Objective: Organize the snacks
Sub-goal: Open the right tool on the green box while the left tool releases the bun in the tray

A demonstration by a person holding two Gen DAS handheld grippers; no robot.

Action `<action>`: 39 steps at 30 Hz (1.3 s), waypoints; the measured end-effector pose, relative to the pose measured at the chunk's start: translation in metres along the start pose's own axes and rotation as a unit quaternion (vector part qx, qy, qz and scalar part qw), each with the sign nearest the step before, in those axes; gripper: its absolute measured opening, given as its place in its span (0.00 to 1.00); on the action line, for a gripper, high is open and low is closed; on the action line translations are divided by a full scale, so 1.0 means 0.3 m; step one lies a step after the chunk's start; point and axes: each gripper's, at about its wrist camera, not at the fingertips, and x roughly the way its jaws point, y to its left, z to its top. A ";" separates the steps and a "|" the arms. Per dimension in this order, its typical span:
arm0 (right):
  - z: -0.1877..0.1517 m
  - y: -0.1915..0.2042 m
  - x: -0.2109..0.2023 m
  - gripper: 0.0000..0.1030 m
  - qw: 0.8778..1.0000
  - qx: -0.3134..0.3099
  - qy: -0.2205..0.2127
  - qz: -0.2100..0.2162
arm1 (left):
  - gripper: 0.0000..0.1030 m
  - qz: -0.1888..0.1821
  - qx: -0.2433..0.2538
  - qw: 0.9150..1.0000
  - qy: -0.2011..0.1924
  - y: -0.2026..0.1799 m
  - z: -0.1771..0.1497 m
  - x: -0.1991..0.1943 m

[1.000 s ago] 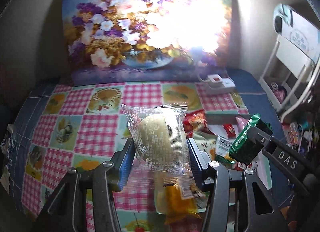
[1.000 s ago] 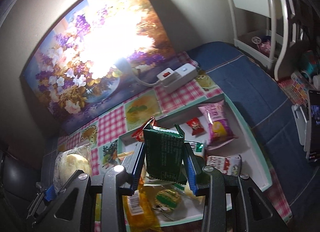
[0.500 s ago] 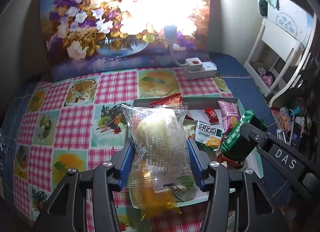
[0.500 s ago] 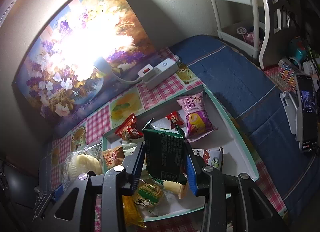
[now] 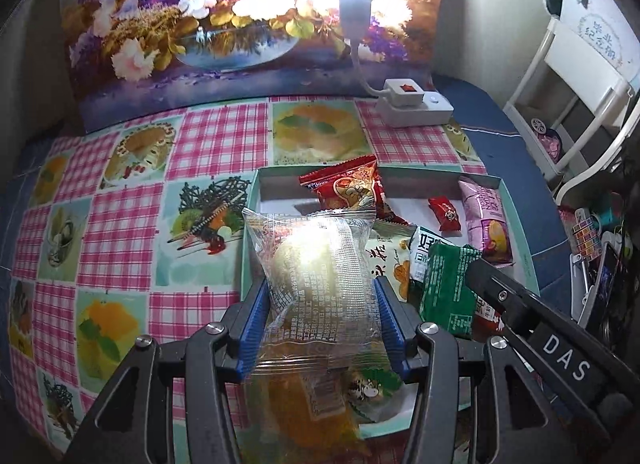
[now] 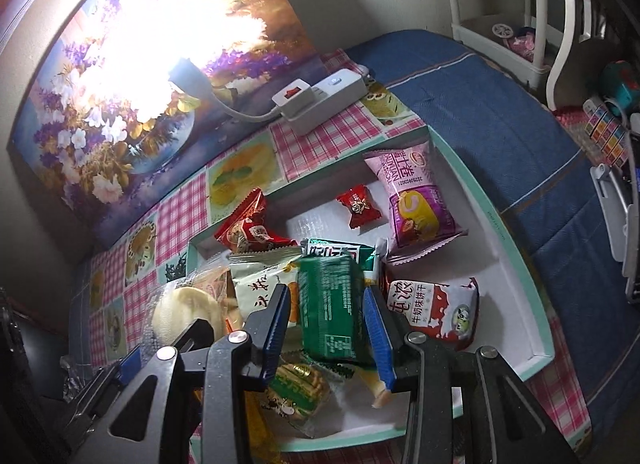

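Up close, the left tool [image 5: 322, 318] is clamped on a clear-wrapped pale bun [image 5: 316, 276], the packet standing upright between its blue pads. Beside it, the right tool [image 6: 328, 324] grips a green snack packet [image 6: 330, 304] the same way. Both packets hang just above the near end of a shallow teal-edged tray [image 6: 500, 232] — neither appears to rest on it yet.

Below them the tray already holds a heap of snacks: an orange packet [image 5: 304, 408] under the bun, a red wrapper [image 5: 352, 192] toward the back, a small red candy [image 6: 358, 206], a pink roll-cake packet [image 6: 412, 200] and a red-and-white milk biscuit packet [image 6: 434, 310]. The tray sits on a table covered in a pink checked cloth [image 5: 100, 232], with a power strip [image 5: 412, 108] and a flower painting [image 5: 200, 24] behind.

Judging by this, the step in hand is delivery into the tray. The next move calls for lowering each packet onto a bare patch — the right side looks freest — then opening the fingers.
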 end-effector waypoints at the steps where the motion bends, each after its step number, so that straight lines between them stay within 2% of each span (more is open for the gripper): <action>1: 0.002 -0.005 0.009 0.40 1.000 0.002 0.003 0.000 | 0.52 -0.001 -0.001 1.000 0.001 0.001 0.001 0.006; 10: 0.010 -0.023 0.049 0.39 1.000 0.010 0.017 -0.012 | 0.52 -0.019 -0.014 1.000 0.012 0.007 0.017 0.050; 20: 0.008 -0.038 0.061 0.39 0.999 0.016 0.024 -0.017 | 0.53 -0.016 -0.011 1.000 0.011 0.005 0.025 0.038; 23: 0.008 -0.038 0.055 0.39 0.999 0.017 0.021 -0.019 | 0.62 -0.014 -0.011 1.000 0.009 0.009 0.029 0.027; 31: 0.008 -0.035 0.047 0.40 0.999 0.015 0.018 -0.028 | 0.64 0.009 -0.020 1.000 0.011 0.040 0.035 -0.003; 32: 0.009 -0.032 0.046 0.40 0.999 0.012 0.017 -0.029 | 0.70 0.014 -0.026 1.000 0.009 0.052 0.036 -0.012; 33: 0.010 -0.030 0.045 0.41 0.999 0.010 0.016 -0.029 | 0.78 0.018 -0.029 0.999 0.006 0.059 0.038 -0.017; 35: 0.010 -0.021 0.044 0.48 0.999 0.002 0.015 -0.032 | 0.82 0.033 -0.034 0.999 -0.005 0.077 0.041 -0.035; 37: 0.010 -0.013 0.047 0.64 0.999 -0.006 0.015 -0.035 | 0.84 0.050 -0.040 0.998 -0.013 0.098 0.044 -0.045; 39: 0.009 -0.004 0.048 0.64 0.999 -0.015 0.014 -0.036 | 0.89 0.066 -0.047 0.997 -0.019 0.117 0.045 -0.048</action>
